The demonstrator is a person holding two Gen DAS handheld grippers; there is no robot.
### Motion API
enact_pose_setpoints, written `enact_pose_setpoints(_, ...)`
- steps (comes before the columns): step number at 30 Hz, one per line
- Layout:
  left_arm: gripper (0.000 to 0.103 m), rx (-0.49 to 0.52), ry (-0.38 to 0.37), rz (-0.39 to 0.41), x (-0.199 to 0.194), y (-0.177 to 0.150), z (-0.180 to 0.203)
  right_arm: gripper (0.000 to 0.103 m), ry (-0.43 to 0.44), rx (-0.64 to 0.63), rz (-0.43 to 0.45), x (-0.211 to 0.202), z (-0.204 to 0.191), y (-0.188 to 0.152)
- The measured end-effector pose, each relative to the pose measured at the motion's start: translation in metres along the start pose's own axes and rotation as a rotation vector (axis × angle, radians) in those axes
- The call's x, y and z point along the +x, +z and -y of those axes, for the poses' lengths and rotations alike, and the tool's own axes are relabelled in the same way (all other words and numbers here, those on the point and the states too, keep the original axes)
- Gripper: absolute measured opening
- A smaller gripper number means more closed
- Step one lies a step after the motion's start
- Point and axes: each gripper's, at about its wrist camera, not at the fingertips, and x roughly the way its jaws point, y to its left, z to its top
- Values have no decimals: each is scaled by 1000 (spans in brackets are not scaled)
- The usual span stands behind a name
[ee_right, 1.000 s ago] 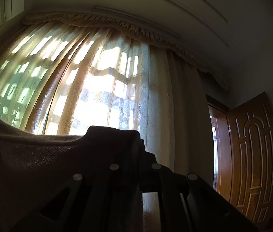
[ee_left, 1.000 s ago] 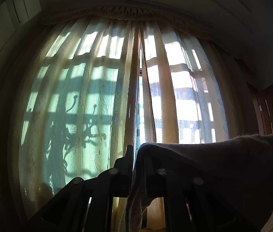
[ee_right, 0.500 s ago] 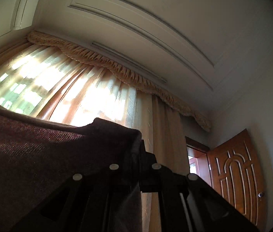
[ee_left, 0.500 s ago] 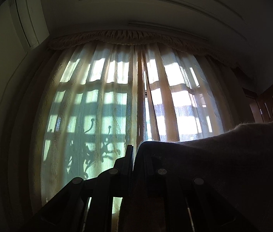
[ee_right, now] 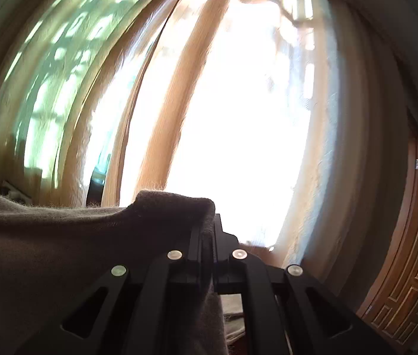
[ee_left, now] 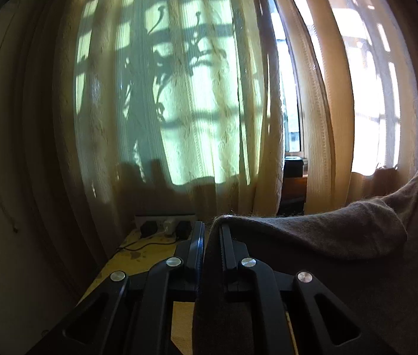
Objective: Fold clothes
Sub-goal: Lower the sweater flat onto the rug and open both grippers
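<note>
The left gripper (ee_left: 209,227) is clenched on one edge of a brown knitted garment (ee_left: 342,236), the cloth pinched between its black fingers (ee_left: 197,242) and draping over the right one. From there the fuzzy top edge of the garment runs off to the right of the left wrist view, rising toward the frame's edge, and the rest hangs down in front of the lower right of the picture. The right gripper (ee_right: 207,224) is likewise clamped tight on the garment (ee_right: 46,236), which bunches over its tips and spreads away to the left in the right wrist view, so the cloth is held up in the air between the two grippers. Behind them hang pale, sunlit curtains (ee_left: 194,88) with window bars and a curly shadow showing through. In the left wrist view a yellow surface (ee_left: 138,263) lies below, with a white power strip (ee_left: 164,222) and dark plugs near the curtain's foot. In the right wrist view, which is blurred, a carved wooden door (ee_right: 416,236) stands at the right edge.
</note>
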Motion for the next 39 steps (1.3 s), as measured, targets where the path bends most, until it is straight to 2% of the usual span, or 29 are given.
enact_pose_setpoints(3, 11, 10, 38, -187, 86, -28, 4, 6, 88, -48, -170, 73, -43, -36)
enact_pose_setpoints(6, 11, 54, 118, -311, 150, -52, 11, 6, 162, -81, -317, 130, -80, -71)
enact_pose_setpoints(8, 10, 34, 140, -370, 180, -63, 7, 6, 195, -86, -379, 159, -96, -84)
enact_pose_setpoints(12, 10, 26, 157, -422, 212, -70, 0, 8, 246, -109, -503, 202, -114, -106)
enact_pose_setpoints(13, 10, 17, 137, -423, 213, -70, -1, 11, 247, -132, -524, 209, -117, -111)
enact_pose_setpoints(15, 10, 8, 56, -416, 208, -68, 1, 31, 230, -176, -548, 217, -119, -120)
enact_pose_setpoints(16, 10, 19, 6, -414, 204, -67, 6, 62, 211, -196, -551, 219, -118, -123)
enact_pose_setpoints(17, 11, 36, -43, -412, 199, -67, 13, 85, 191, -197, -534, 219, -115, -123)
enact_pose_setpoints(18, 11, 71, -89, -411, 193, -66, 23, 88, 179, -183, -511, 217, -109, -122)
enact_pose_setpoints(22, 11, 231, -320, -443, 170, -73, 77, 88, 210, -29, -492, 213, -81, -109)
enact_pose_setpoints(24, 11, 312, -430, -463, 157, -80, 106, 88, 313, 61, -480, 202, -74, -101)
enact_pose_setpoints(26, 11, 394, -501, -486, 149, -90, 133, 88, 422, 105, -469, 189, -77, -94)
enact_pose_setpoints(29, 11, 455, -555, -517, 145, -101, 158, 88, 598, 86, -475, 163, -96, -92)
enact_pose_setpoints(31, 11, 441, -592, -544, 146, -105, 165, 88, 662, 44, -484, 141, -114, -93)
enact_pose_setpoints(33, 11, 428, -608, -570, 150, -109, 169, 88, 684, 10, -487, 123, -127, -97)
enact_pose_setpoints(36, 11, 410, -577, -613, 168, -113, 172, 88, 696, 6, -487, 106, -137, -105)
enact_pose_setpoints(39, 11, 345, -561, -647, 192, -109, 170, 88, 646, -13, -459, 101, -143, -116)
